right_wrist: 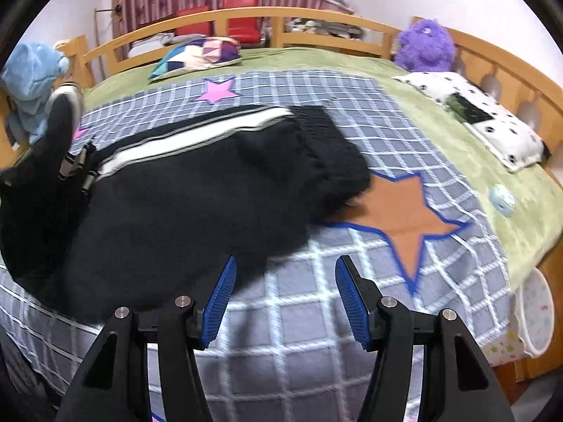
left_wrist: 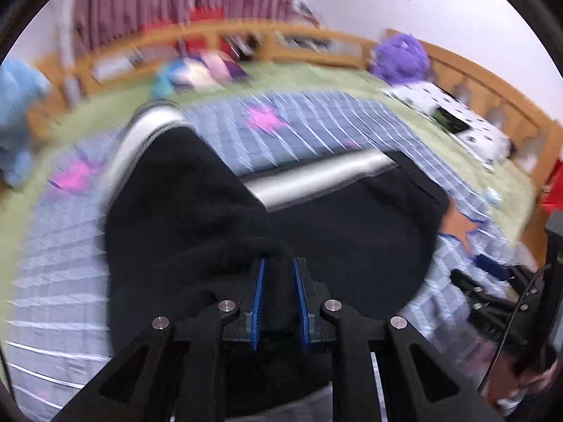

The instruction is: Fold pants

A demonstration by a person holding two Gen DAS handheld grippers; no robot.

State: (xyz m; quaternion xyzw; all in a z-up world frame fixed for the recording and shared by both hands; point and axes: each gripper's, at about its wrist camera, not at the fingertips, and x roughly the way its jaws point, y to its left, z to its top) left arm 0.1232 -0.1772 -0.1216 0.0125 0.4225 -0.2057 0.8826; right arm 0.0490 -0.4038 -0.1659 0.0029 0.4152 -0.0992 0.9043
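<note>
Left gripper (left_wrist: 279, 281): jaws nearly together, black cloth pinched between the blue pads (left_wrist: 259, 292). It holds a fold of the pants (right_wrist: 197, 190), lifted off the quilt (right_wrist: 316, 316); the left view is smeared, so the exact grip point on the garment cannot be told. In the right view the raised leg end, with its pale cuff, stands at far left.

Right gripper (right_wrist: 283, 299): jaws about half apart, nothing between them, only checked quilt below.

Pants: one pair, black with a white side stripe (right_wrist: 197, 137), lying on the bed. Long axis runs left to right across the right view, ribbed waistband (right_wrist: 330, 147) at the right end beside the orange star (right_wrist: 404, 211).

Key relation: the near edge of the pants lies just ahead and left of the right fingers, close but apart. Waistband is further ahead, slightly right. Right hand is the nearer one to that end.

Judgement: leg end is being brought over toward the waistband; the right gripper is placed to pin or take the near edge.

Count: grippers 2, pants 1, stripes visible 1, pillows 2, plush toys 2.
</note>
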